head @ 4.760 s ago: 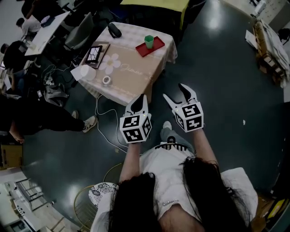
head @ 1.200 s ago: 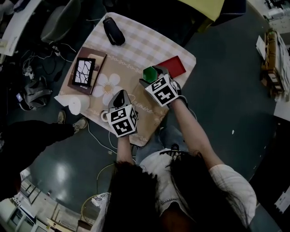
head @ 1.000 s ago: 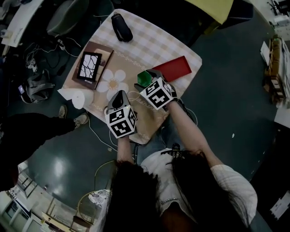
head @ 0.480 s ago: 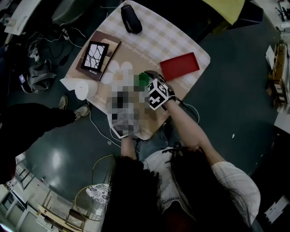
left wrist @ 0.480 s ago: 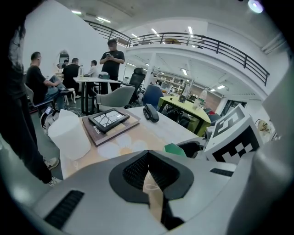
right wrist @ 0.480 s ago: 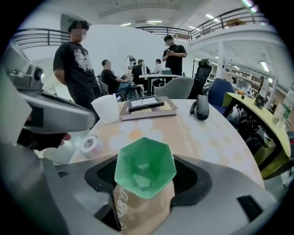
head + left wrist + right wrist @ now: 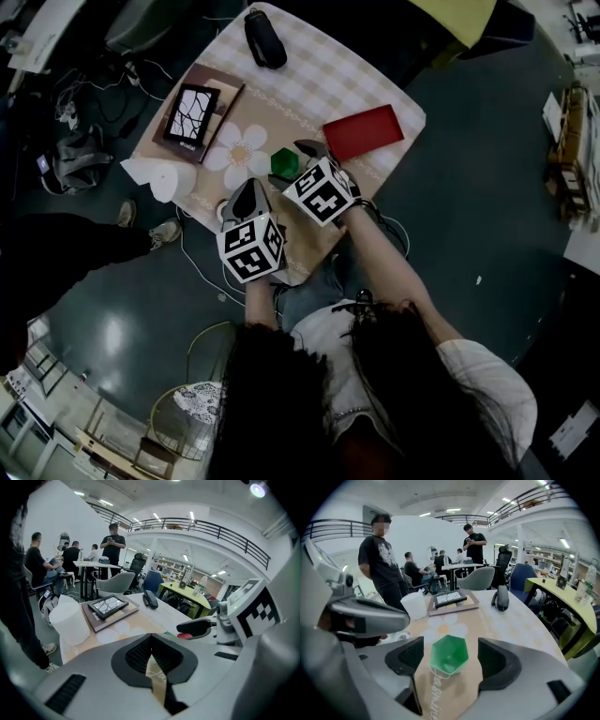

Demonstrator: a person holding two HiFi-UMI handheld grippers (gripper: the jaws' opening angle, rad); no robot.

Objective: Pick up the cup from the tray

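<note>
**Near.** The left gripper (image 7: 247, 194) hangs over the near edge of the counter (image 7: 314, 70). Its jaws are pressed together with nothing between them, and it appears idle.

**Middle.** Just to its right and slightly farther off, the right gripper (image 7: 296, 165) points downward and away from the person, toward the green cup (image 7: 282, 161). The cup is six-sided and stands upright, mouth up, on the tan cloth. It sits directly between the right gripper's two jaws, so this gripper is much the nearer of the two.

In the right gripper view, a strip of cloth shows on either side of the cup (image 7: 449, 654). The pads flank it, but neither touches it. The jaws stand wide and have just been opening, with the cup between them but not gripped.

The cup's upright axis lies across the line along which the jaws close, so they would meet its side walls. On this showing, a grasp would need only a closing and no further approach.

**Far.** The red tray (image 7: 364, 132) lies to the right and farther off, well apart from the cup. The cup is therefore off the tray and rests on the counter, so its removal from the tray appears complete.
</note>
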